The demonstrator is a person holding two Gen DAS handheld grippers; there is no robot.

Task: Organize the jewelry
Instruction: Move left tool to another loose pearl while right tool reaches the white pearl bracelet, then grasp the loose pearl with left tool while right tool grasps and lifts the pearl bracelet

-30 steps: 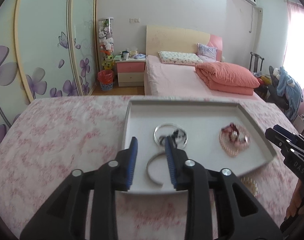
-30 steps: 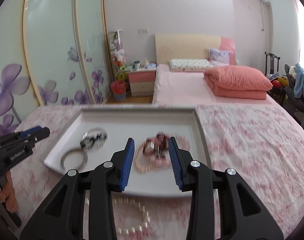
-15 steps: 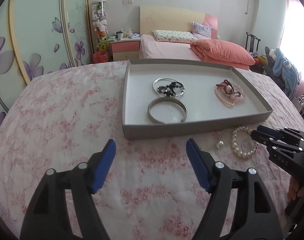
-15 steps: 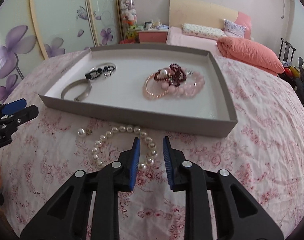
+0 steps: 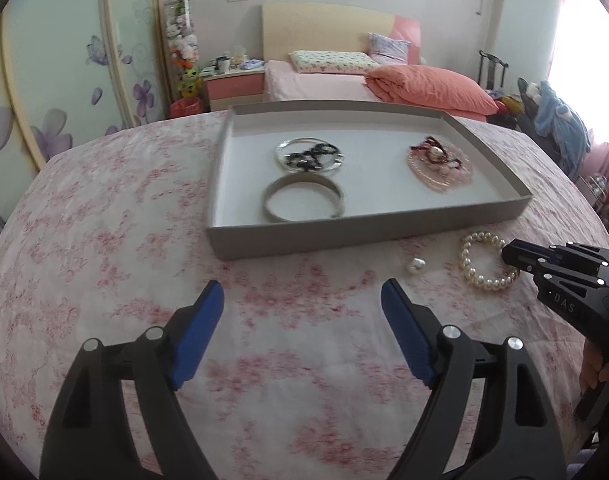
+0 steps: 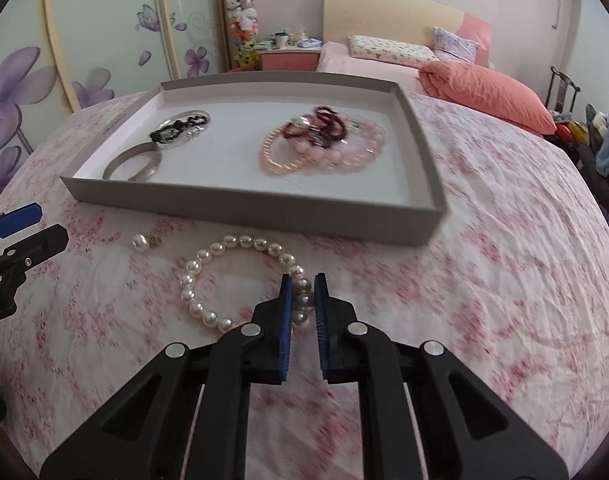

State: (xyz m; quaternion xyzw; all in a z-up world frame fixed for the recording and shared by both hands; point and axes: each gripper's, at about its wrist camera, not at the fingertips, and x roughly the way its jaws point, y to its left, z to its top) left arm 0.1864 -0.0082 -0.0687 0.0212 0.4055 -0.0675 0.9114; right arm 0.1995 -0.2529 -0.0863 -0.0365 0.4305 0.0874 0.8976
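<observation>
Both grippers have pulled back from the grey tray [image 5: 240, 246] since a second ago, when their blue pads hung over the jewelry inside it; they now sit low over the pink floral bedspread [image 5: 104, 240] in front of the tray's near wall.

In the left wrist view, the left gripper [image 5: 302, 334] fills the lower centre of the frame, its jaws having just been opening and now spread wide with only cloth between them, holding nothing. Earlier they stood narrow around the silver bangle [image 5: 304, 203], which now lies free in the tray's near left part. Behind it rests a clear ring with black beads [image 5: 310, 155], and toward the tray's right side a heap of pink and dark red bracelets [image 5: 440, 162].

Outside the tray, at centre right of the frame, a loose pearl [image 5: 416, 267] lies on the cloth, and just right of it the pearl bracelet [image 5: 486, 260], with the right gripper's black tip reaching its right edge.

In the right wrist view, the right gripper [image 6: 303, 300] sits at lower centre, its jaws having just been closing and now drawn nearly together on the right-hand beads of the pearl bracelet [image 6: 208, 276], which lies on the bedspread below the tray [image 6: 264, 216].
</observation>
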